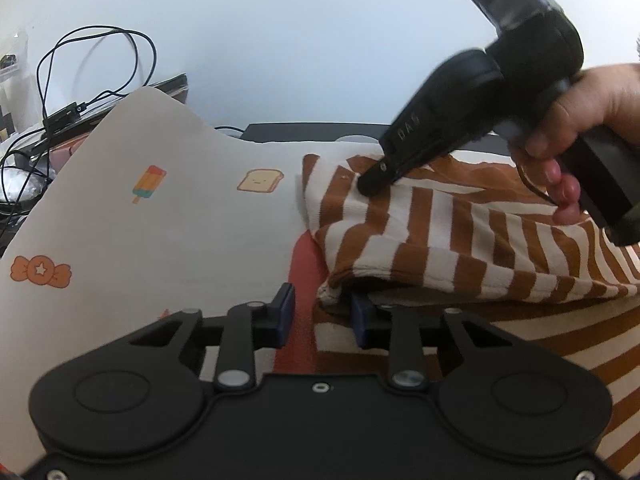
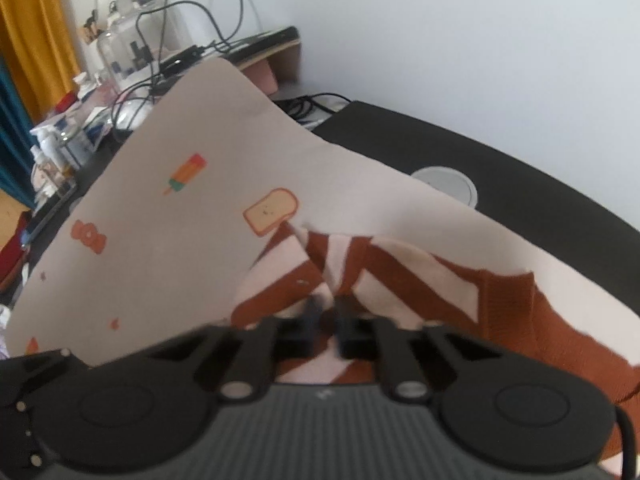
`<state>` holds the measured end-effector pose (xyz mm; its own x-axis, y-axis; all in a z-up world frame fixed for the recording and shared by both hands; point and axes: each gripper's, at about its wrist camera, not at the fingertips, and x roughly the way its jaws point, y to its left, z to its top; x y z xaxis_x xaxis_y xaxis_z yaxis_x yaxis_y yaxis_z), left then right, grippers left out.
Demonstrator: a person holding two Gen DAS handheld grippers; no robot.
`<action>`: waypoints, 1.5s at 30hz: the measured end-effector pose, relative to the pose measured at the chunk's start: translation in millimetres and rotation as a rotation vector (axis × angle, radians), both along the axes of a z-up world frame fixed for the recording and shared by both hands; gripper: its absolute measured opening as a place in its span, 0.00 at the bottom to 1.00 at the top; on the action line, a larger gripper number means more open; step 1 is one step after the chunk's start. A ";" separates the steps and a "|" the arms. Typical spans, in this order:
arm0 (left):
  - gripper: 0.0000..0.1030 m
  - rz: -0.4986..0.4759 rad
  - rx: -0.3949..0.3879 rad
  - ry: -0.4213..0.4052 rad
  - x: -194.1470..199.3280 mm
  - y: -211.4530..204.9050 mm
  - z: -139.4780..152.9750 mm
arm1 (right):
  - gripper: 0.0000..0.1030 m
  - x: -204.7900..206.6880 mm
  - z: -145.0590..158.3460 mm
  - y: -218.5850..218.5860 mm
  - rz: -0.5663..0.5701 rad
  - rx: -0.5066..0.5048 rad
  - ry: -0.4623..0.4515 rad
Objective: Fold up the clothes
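Home room, cluttered desk [image 2: 100, 120] (bottles, tangled cables [image 2: 188, 20]), mustard curtain [image 2: 36, 32], snack-print mat [image 2: 160, 240]

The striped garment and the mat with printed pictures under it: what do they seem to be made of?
Striped garment: looks like soft knitted fabric, matte; a ribbed knit texture shows on its plain brown part and it folds in thick, rounded layers. Mat: probably smooth flexible sheet, maybe plastic or coated cloth; flat cartoon prints, no visible weave, its far edge curving up stiffly.
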<state>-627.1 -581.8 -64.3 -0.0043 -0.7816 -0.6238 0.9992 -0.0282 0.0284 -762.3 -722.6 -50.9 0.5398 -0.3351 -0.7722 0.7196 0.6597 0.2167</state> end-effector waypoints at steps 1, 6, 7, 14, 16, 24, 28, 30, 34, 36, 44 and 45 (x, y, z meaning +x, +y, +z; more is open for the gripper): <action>0.24 -0.002 0.001 0.004 0.4 -0.5 0.0 | 0.03 0.1 2.8 0.8 0.000 -0.011 -0.003; 0.20 0.022 0.000 0.037 6.3 -3.3 2.6 | 0.03 5.6 20.8 -1.4 0.007 -0.081 -0.022; 0.20 0.032 -0.001 0.050 8.5 -4.0 3.2 | 0.03 8.8 23.4 -3.1 0.010 -0.092 -0.023; 0.18 0.072 -0.016 0.053 14.7 -5.1 4.3 | 0.03 47.2 23.8 -15.4 0.063 -0.122 -0.019; 0.18 0.083 -0.007 0.053 16.1 -4.9 2.5 | 0.03 57.3 18.4 -19.5 0.075 -0.115 -0.009; 0.22 0.081 -0.049 0.005 11.1 -1.1 8.2 | 0.10 70.5 3.5 -31.4 0.073 -0.026 0.023; 0.22 0.068 -0.081 -0.004 8.8 -3.8 14.0 | 0.18 56.0 21.8 -33.2 0.040 -0.057 -0.032; 0.19 0.058 -0.081 0.001 7.9 -6.0 14.9 | 0.18 53.4 26.0 -35.1 0.051 -0.050 -0.032; 0.17 0.028 -0.092 -0.006 3.9 -2.6 15.8 | 0.18 59.1 28.3 -28.5 0.127 -0.040 -0.038; 0.15 0.015 -0.096 -0.013 2.9 -0.9 14.7 | 0.14 66.5 25.0 -19.4 0.201 -0.040 -0.011; 0.12 0.020 -0.086 -0.002 4.1 1.9 11.6 | 0.15 91.0 4.4 -5.6 0.265 -0.119 0.128; 0.12 0.020 -0.087 -0.003 3.6 2.8 12.2 | 0.15 93.5 4.2 -4.7 0.271 -0.131 0.136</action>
